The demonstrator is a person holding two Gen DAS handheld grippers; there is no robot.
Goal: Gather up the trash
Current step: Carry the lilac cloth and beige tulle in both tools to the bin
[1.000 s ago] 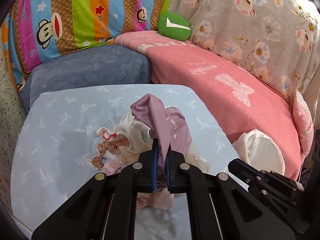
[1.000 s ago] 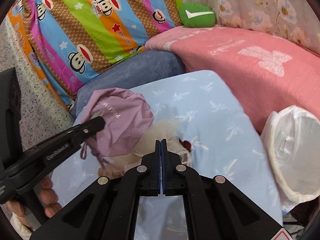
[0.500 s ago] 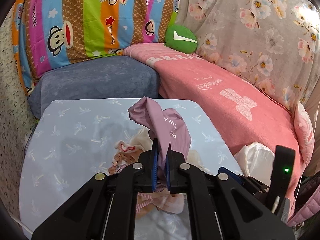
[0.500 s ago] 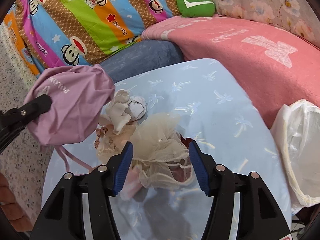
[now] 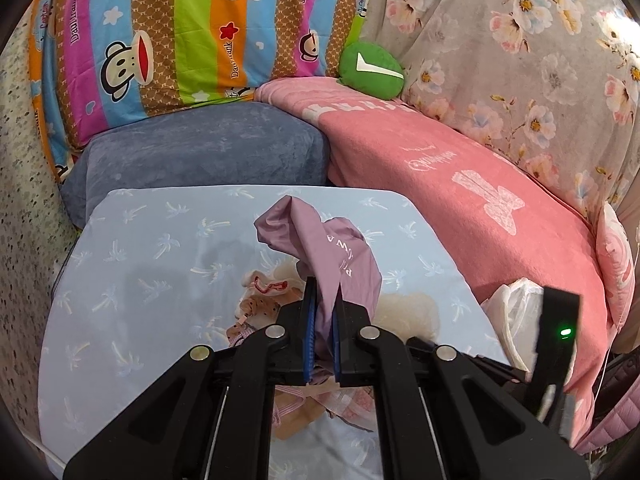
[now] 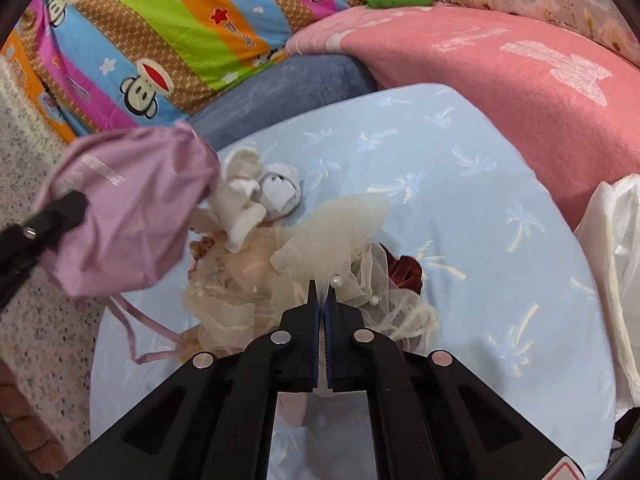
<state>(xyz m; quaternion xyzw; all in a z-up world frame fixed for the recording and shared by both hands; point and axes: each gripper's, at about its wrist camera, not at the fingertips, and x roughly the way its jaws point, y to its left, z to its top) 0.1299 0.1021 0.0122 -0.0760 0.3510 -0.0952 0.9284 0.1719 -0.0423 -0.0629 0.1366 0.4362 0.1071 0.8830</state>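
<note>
My left gripper [image 5: 322, 300]: jaws nearly together, blue pads clamped on a fold of the mauve drawstring pouch [image 5: 336, 256]. The pouch is lifted off the table [image 5: 132, 264]; its cloth stands up above my pads and drapes to the right of them. White lettering shows on it, only partly readable. From the right wrist view the same pouch [image 6: 128, 208] hangs at far left, bulging, its drawstring [image 6: 132, 332] trailing down onto the tabletop.

My right gripper [image 6: 321, 292]: jaws have just closed after standing wide, and now sit pressed together on a thin pinch of the cream tulle piece [image 6: 340, 236]. The netting rises straight out from between the pads (only a sliver is caught, the rest fans out above and to both sides). Small pearl beads [image 6: 335, 280] sit right beside the fingertips.

The trash pile lies on the pale blue palm-print tablecloth [image 6: 480, 240], near its middle:
- cream tulle, on top, in my right grip
- white crumpled cloth [image 6: 256, 192], behind the tulle, touching the pouch's edge
- dark red scrap [image 6: 406, 272], just right of the tulle, partly under it
- pinkish bits with a bear print [image 5: 256, 306], seen left of my left jaws

White plastic bag [image 6: 616, 260] stands open at the table's right edge, apart from the pile. Beyond the table: blue-grey cushion [image 5: 200, 152], pink blanket [image 5: 460, 184], green cushion [image 5: 370, 70].
</note>
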